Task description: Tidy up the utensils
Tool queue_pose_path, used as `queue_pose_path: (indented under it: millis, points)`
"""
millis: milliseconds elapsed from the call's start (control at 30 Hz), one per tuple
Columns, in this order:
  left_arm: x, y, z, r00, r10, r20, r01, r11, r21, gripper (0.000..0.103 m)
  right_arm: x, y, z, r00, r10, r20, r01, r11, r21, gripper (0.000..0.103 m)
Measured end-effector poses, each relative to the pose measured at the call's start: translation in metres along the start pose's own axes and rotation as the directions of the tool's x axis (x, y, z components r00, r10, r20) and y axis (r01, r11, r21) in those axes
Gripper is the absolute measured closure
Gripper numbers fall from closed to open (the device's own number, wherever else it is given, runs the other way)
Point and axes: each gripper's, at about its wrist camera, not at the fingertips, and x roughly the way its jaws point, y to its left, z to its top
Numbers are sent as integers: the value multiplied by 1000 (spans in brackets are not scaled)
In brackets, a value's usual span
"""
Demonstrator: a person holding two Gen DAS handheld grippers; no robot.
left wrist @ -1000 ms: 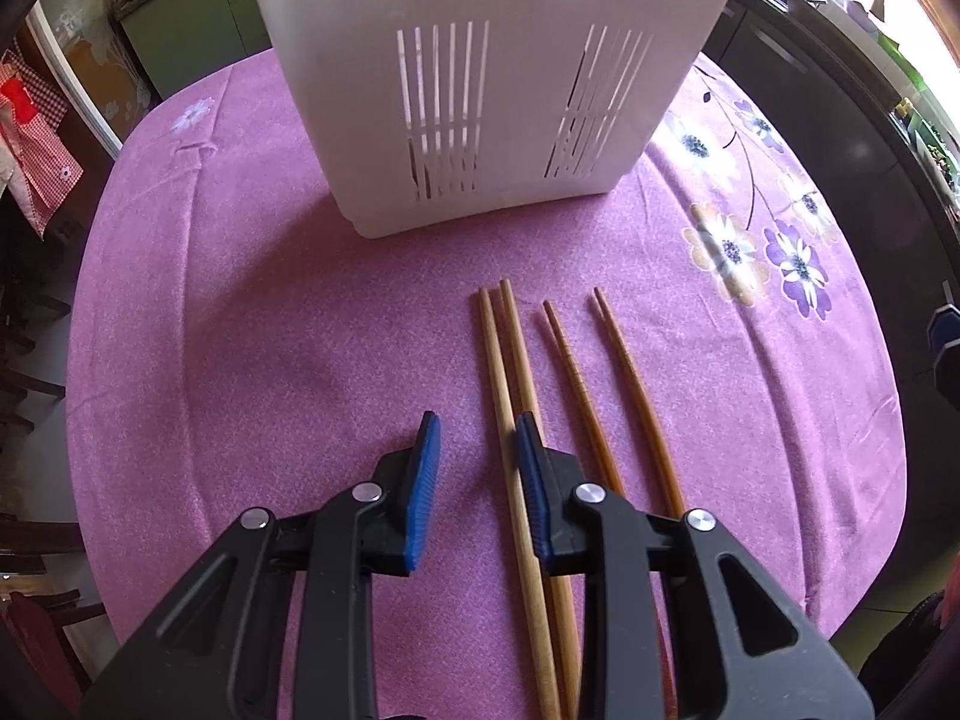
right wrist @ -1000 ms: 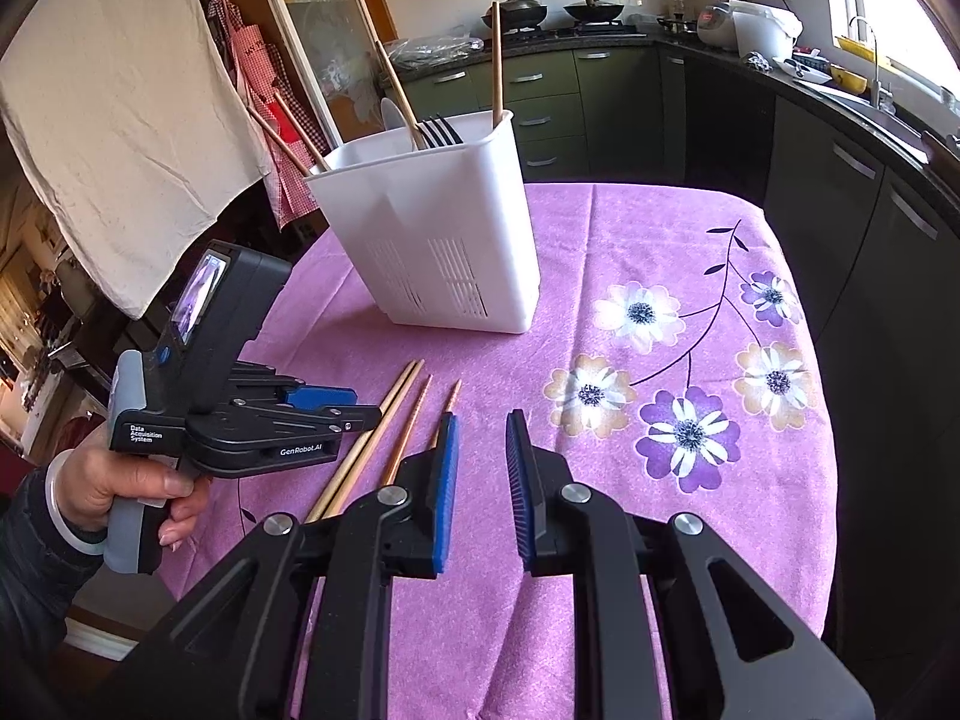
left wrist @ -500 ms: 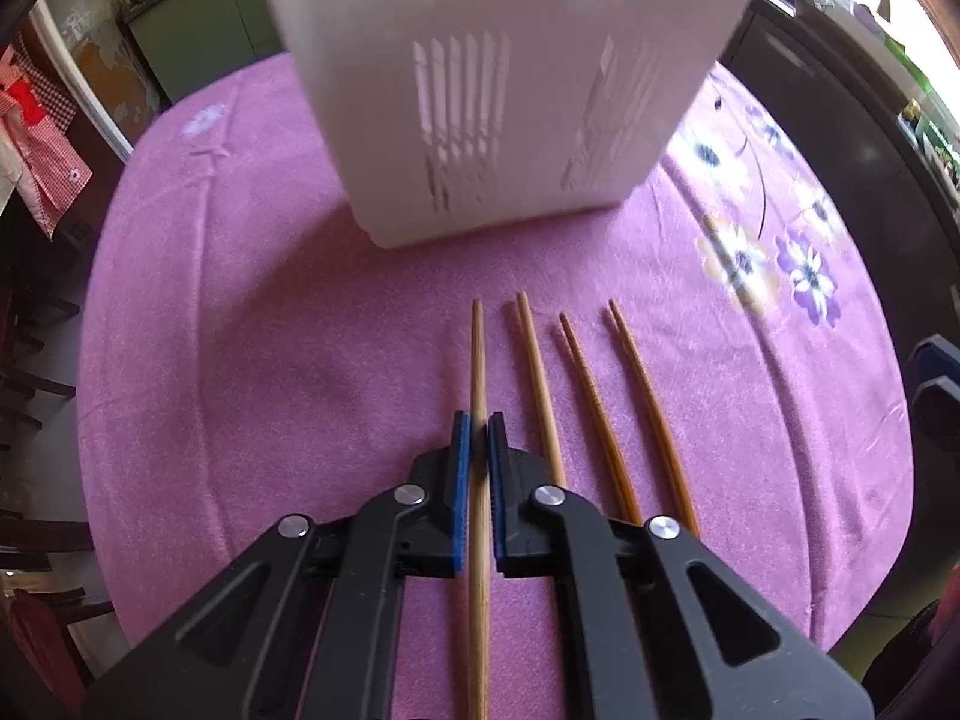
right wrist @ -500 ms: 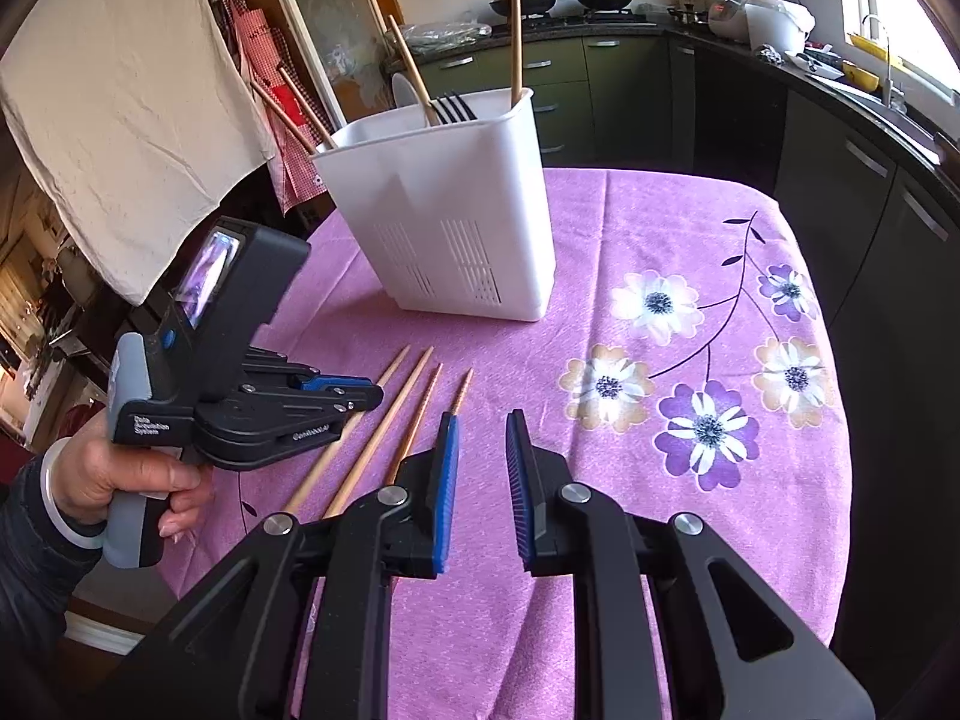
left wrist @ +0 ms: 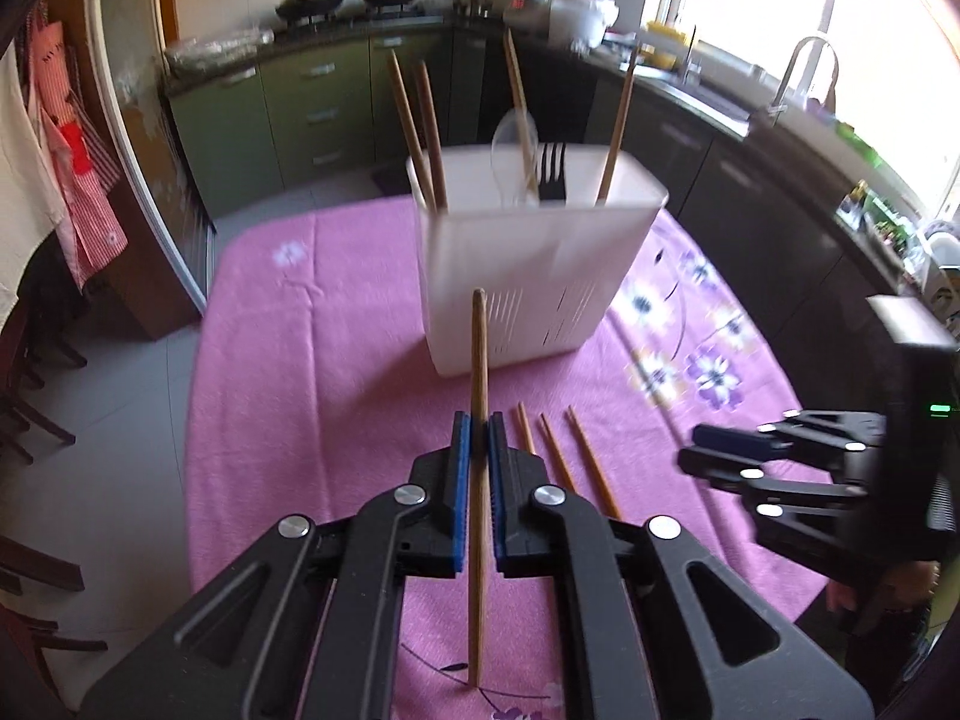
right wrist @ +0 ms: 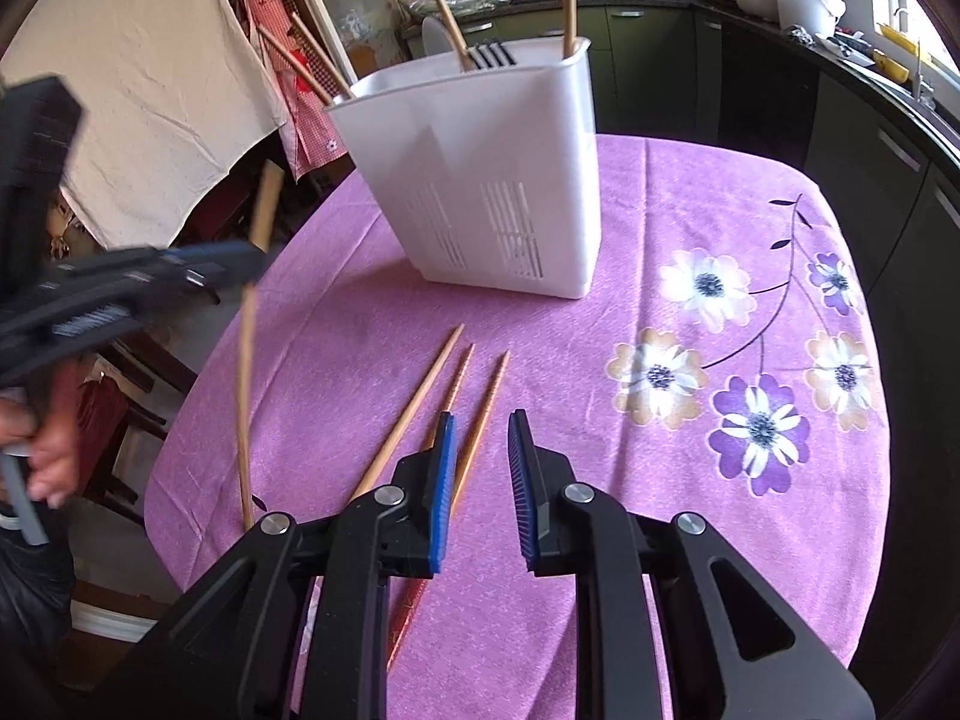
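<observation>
While sunlight floods the kitchen window, my two black grippers work above a round table [right wrist: 690, 192] draped in a purple cloth printed with white and violet flowers. Near its centre stands a tall white plastic utensil caddy with slotted sides [left wrist: 528, 282], already bristling with four wooden chopsticks, a black fork [left wrist: 552, 171] and a pale spoon [left wrist: 507, 150] that rise above its rim. On the cloth in front of the caddy lie three long wooden chopsticks [right wrist: 456, 396], roughly parallel and close together, their tips pointing toward the caddy. My left gripper [left wrist: 474, 438] has its blue-padded fingers clamped on a single light bamboo chopstick [left wrist: 478, 420], which is lifted clear of the cloth; from the right wrist view it hangs nearly upright at the table's left edge, its upper end above the gripper and its lower end close to the cloth. My right gripper [right wrist: 477, 450] hovers low over the three loose chopsticks with its blue pads [right wrist: 444, 480] apart, holding nothing; the rightmost chopstick runs under the gap between them.
</observation>
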Motion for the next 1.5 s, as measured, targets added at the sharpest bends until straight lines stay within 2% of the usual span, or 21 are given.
queue_pose_path:
  millis: [233,567,733,933,1000,1067,1167,1333,1500]
  points:
    - [-39,4,-2,996,-6,92,6,1000,10,97,31,-2,9,997,-21,-72,22,1000,5,85]
    - [-54,3,-14,993,-18,115,13,999,39,97,80,9,20,983,-58,-175,56,998,-16,85]
    - [-57,6,-17,992,-20,122,15,999,43,97,94,18,22,973,-128,-191,119,991,-54,85]
    - [-57,6,-19,992,-20,127,15,999,46,97,106,31,23,966,-175,-190,161,983,-92,85]
    - [-58,6,-19,992,-20,128,14,999,46,97,109,33,24,966,-179,-186,164,982,-92,94]
    - [-58,6,-19,991,-20,129,14,999,44,97,108,33,24,968,-172,-185,158,984,-87,94]
    - [-60,7,-20,991,-17,130,12,999,43,97,98,36,26,978,-152,-145,144,987,-66,95]
    - [-61,7,-21,991,-16,133,10,999,47,97,44,37,32,992,-125,-20,124,991,-55,96]
    - [-63,8,-23,991,-14,135,7,999,50,97,-31,40,26,983,-107,147,117,991,-58,97]
